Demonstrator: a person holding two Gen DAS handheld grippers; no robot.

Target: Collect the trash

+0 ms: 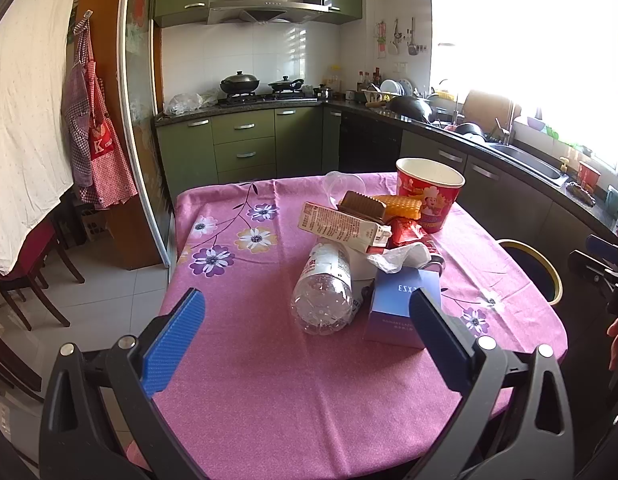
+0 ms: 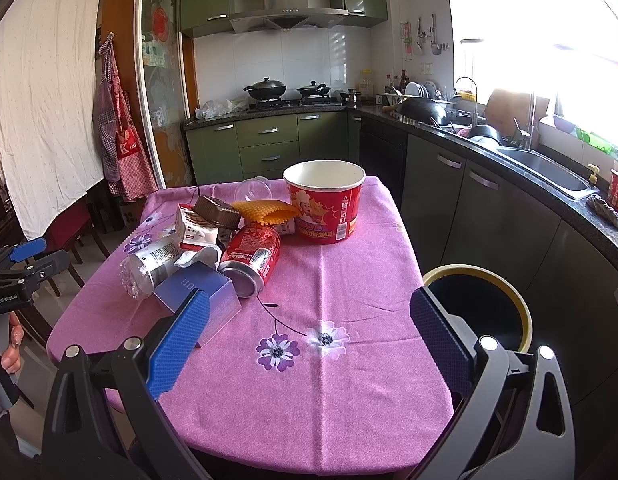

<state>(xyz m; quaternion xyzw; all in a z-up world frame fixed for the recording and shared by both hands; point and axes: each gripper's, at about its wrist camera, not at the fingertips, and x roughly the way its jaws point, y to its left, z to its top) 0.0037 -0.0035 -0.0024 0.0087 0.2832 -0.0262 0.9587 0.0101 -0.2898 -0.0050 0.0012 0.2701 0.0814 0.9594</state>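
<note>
A heap of trash lies on the pink flowered tablecloth (image 1: 269, 380): a clear plastic bottle (image 1: 325, 288), a purple box (image 1: 401, 312), a milk carton (image 1: 345, 228), a red paper bucket (image 1: 429, 196) and crumpled tissue (image 1: 401, 256). The right wrist view shows the same heap with a red soda can (image 2: 253, 256), the box (image 2: 205, 300), the bucket (image 2: 329, 204) and the bottle (image 2: 153, 264). My left gripper (image 1: 309, 312) is open and empty, just short of the bottle and box. My right gripper (image 2: 309, 320) is open and empty over the cloth (image 2: 329, 380), right of the heap.
A black bin with a yellow rim (image 2: 485, 304) stands on the floor at the table's right side; it also shows in the left wrist view (image 1: 537, 268). Kitchen counters and a sink (image 2: 549, 168) run along the right. Wooden chairs (image 1: 33, 272) stand to the left.
</note>
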